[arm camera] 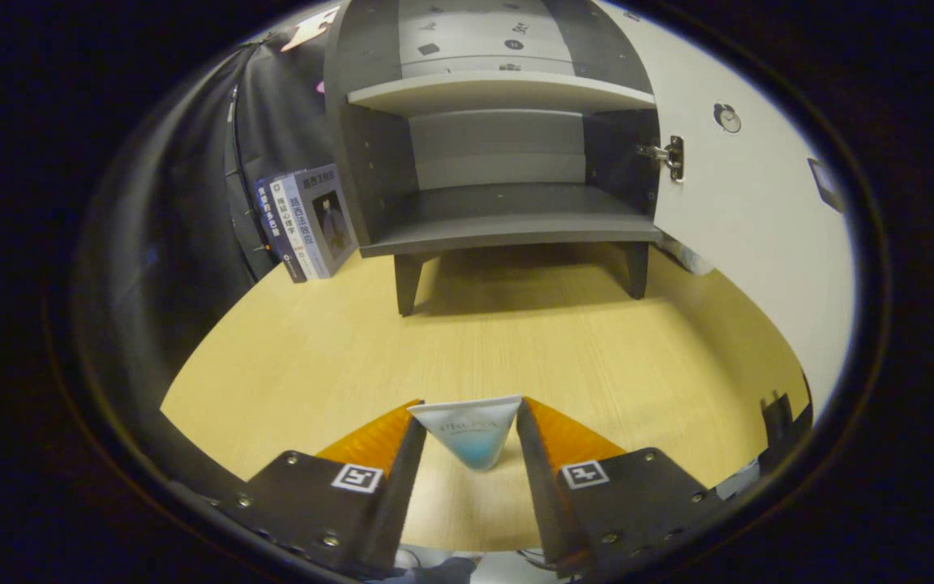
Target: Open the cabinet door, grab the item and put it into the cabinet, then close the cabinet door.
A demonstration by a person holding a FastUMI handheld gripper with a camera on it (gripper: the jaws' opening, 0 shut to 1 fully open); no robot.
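The gripper (467, 434) clamps a small tube (469, 430) between both fingers above the pale wooden bench (516, 349), facing the open grey cabinet (499, 162) at its far edge, white door (751, 211) swung right, books (309, 221) leaning left.

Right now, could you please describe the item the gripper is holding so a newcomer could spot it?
On the wooden table before the open cabinet, find the gripper. Its fingers pinch a small tube, white fading to blue, unlike the upright books beside the cabinet.
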